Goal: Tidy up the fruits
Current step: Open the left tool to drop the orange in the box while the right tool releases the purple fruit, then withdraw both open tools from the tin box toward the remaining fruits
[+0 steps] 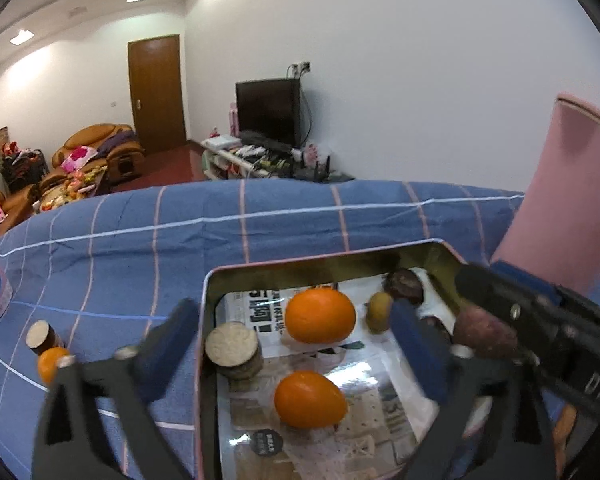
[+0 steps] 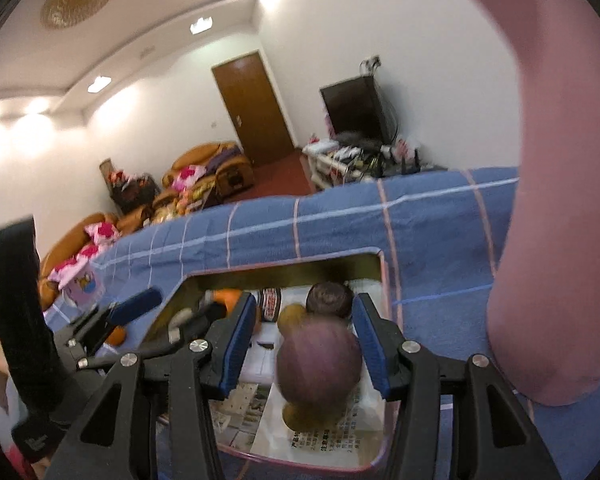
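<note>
My left gripper [image 1: 296, 344] stood spread wide over the tin box [image 1: 208, 280], nothing between its fingers, an orange [image 1: 309, 400] lying just below. My right gripper [image 2: 304, 344] straddled a purple fruit [image 2: 320, 360]; I could not tell whether it pinched. Beyond lay the blue checked bed [image 1: 180, 232].
</note>
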Tool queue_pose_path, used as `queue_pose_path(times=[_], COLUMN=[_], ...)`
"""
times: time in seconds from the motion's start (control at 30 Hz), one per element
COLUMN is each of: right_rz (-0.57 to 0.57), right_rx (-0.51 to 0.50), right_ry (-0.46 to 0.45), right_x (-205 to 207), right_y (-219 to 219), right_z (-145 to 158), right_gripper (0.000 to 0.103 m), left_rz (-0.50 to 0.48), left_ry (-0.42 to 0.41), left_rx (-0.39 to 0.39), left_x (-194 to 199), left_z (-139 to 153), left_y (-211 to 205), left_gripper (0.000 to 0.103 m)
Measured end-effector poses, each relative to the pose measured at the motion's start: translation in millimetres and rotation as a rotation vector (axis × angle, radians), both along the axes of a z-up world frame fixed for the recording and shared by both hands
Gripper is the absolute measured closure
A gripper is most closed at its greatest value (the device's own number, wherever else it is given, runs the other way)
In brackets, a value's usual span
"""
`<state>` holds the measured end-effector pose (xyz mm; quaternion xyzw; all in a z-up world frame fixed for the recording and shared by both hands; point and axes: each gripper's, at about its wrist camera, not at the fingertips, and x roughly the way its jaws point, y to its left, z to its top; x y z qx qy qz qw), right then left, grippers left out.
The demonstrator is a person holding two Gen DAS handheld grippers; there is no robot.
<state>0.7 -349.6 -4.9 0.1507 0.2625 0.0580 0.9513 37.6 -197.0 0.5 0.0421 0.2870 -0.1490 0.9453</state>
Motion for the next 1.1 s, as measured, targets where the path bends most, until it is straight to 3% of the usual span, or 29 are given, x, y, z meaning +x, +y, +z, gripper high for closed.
queue_pose_path(times=[0.17,0.37,0.7,1.1], right_rz=[-0.12,-0.282,-0.377,-0.398], right_rx=[-0.113,-0.191,-0.293,-0.28], right_ry=[-0.118,-0.18,-0.235,-0.243], right_x=[-21.4,-35.1,-46.6,-58.3], right_y=[4.9,1.0,6.3,9.8], right_z=[15.3,23.9,29.6,28.5], right_gripper=[0.035,0.035,0.032,0.032], left_rz=[-0.003,0.03,0.023,0.012], left_ry=[-0.138,-0.133,-0.156,-0.219], left_rx=[0.055,0.041,0.056,0.075], left_x=[-22.7,-24.1,-34.4,-55.7], left_z=[12.0,10.8,9.7,12.9], left_y=[-8.6,-3.1,-5.5,-5.4], left_gripper=[0.0,0.0,0.0,0.0])
